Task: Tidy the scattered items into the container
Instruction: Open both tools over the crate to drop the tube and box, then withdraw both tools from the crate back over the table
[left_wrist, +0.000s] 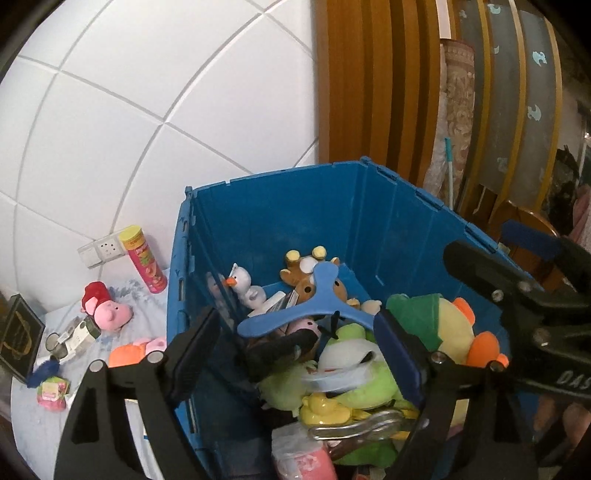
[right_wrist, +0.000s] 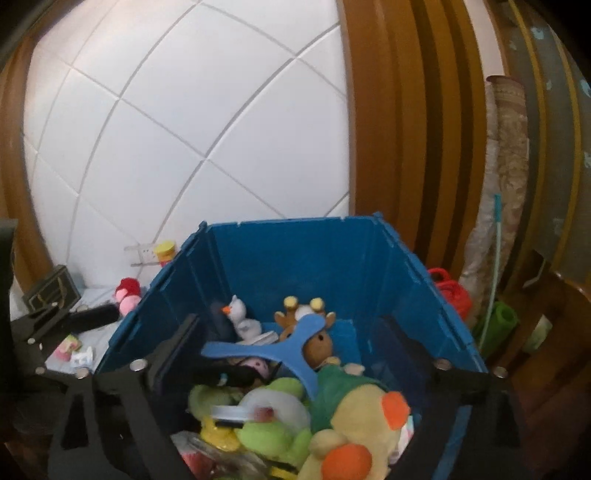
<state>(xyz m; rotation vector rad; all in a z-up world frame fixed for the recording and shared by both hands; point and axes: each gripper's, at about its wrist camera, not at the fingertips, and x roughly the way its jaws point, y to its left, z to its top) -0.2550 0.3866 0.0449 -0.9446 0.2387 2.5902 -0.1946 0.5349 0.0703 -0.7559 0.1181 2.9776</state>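
blue crate (left_wrist: 280, 206), deep, ribbed walls, w/ plush toys (left_wrist: 439, 325)

Toys (left_wrist: 343, 354) in crate (left_wrist: 280, 206) — can (left_wrist: 144, 260) left.

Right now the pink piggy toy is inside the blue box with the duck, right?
Not quite. The pink piggy lies outside the blue box, on the sheet beside it, as the left wrist view shows. The duck is inside the box.
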